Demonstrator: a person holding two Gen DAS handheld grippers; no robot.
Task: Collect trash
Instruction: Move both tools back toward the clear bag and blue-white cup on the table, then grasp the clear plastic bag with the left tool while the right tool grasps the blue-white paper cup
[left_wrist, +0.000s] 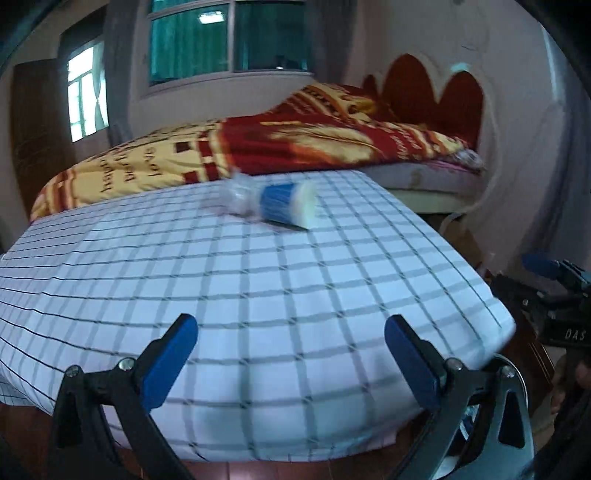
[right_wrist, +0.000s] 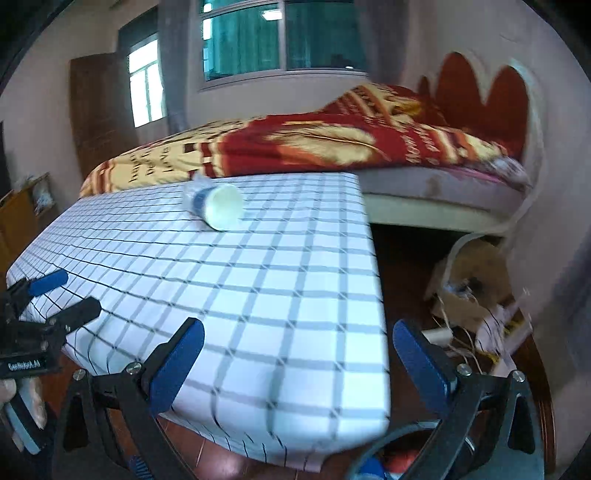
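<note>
A blue-and-white paper cup (left_wrist: 288, 205) lies on its side at the far edge of the checked tablecloth (left_wrist: 236, 295), with crumpled clear plastic (left_wrist: 236, 194) against its left end. The right wrist view shows the cup (right_wrist: 219, 210) with its white base toward me. My left gripper (left_wrist: 290, 363) is open and empty above the table's near edge. My right gripper (right_wrist: 297, 363) is open and empty at the table's near right corner. Each gripper shows in the other's view: the right one (left_wrist: 554, 291) and the left one (right_wrist: 55, 299).
A bed with a red and yellow blanket (left_wrist: 258, 147) stands right behind the table. A rim of a bin (right_wrist: 399, 454) shows below the right gripper. A cardboard box and loose clutter (right_wrist: 476, 299) lie on the floor at the right.
</note>
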